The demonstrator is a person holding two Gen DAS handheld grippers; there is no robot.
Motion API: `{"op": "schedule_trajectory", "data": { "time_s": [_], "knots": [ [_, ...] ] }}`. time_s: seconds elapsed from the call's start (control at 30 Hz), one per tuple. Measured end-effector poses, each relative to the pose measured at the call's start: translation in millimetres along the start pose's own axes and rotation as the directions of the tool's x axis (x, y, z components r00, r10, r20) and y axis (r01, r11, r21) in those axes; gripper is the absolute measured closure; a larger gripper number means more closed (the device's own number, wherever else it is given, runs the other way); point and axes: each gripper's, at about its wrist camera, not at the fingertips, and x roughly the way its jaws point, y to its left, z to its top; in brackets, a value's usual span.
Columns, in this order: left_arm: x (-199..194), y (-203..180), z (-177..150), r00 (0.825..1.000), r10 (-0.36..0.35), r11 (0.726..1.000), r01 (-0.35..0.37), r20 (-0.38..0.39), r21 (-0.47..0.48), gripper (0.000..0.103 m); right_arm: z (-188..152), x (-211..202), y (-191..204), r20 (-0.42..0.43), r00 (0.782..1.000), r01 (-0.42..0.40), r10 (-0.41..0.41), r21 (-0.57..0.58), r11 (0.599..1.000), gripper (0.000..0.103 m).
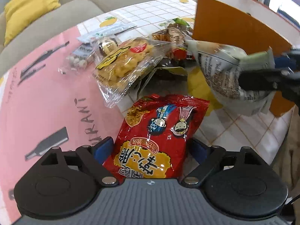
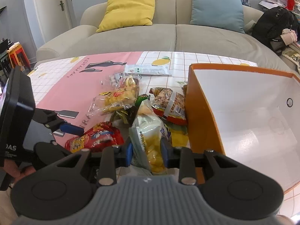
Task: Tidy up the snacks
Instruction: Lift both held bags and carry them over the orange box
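My left gripper [image 1: 151,150] is shut on a red snack bag with cartoon figures [image 1: 161,131]; the bag also shows in the right wrist view [image 2: 97,138] with the left gripper [image 2: 75,131] at its left end. My right gripper [image 2: 146,151] is shut on a pale green bag of yellow chips [image 2: 150,136], held just above the table. The same bag [image 1: 221,71] and the right gripper [image 1: 262,82] appear blurred in the left wrist view. The orange box with white inside [image 2: 243,123] stands open to the right of it.
A pile of snacks lies on the table: a clear bag of yellow puffs [image 2: 118,99], a brown-orange packet [image 2: 170,103] against the box wall, a small bag of white balls [image 2: 112,80], a flat white sachet [image 2: 148,69]. A sofa with cushions [image 2: 129,11] stands behind.
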Motion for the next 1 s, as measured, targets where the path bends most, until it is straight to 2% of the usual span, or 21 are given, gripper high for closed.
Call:
{"op": "schedule_trajectory", "data": {
  "time_s": [0.07, 0.17, 0.27, 0.5, 0.63, 0.83, 1.0],
  "knots": [
    [-2, 4, 0, 1.000, -0.008, 1.000, 0.008, 0.005, -0.024, 0.015, -1, 0, -1, 0.002, 1.000, -0.002, 0.002, 0.005, 1.000, 0.073],
    [-5, 2, 1, 1.000, 0.021, 1.000, -0.021, -0.003, -0.014, 0.023, -1, -1, -2, 0.003, 1.000, -0.003, 0.003, 0.017, 1.000, 0.073],
    [-9, -3, 0, 0.999, 0.045, 0.999, -0.045, -0.006, -0.006, 0.027, 0, -1, -3, 0.004, 1.000, -0.001, 0.001, 0.028, 1.000, 0.073],
    [-32, -9, 3, 1.000, 0.027, 0.997, -0.026, 0.012, -0.066, 0.029, 3, -7, -9, -0.003, 1.000, -0.016, 0.017, 0.086, 0.996, 0.074],
    [-51, -7, 7, 0.999, 0.008, 0.992, -0.003, 0.037, -0.123, 0.030, 8, -20, -11, 0.026, 0.999, -0.025, 0.023, 0.100, 0.995, 0.075],
    [-89, 0, 18, 0.992, -0.028, 0.974, 0.054, 0.122, -0.220, 0.032, 19, -47, -12, 0.090, 0.995, -0.056, 0.045, 0.122, 0.991, 0.075],
    [-119, -4, 46, 0.973, -0.057, 0.967, 0.109, 0.222, -0.228, 0.032, 37, -72, -21, 0.146, 0.988, -0.073, 0.051, 0.146, 0.987, 0.075]
  ]
}}
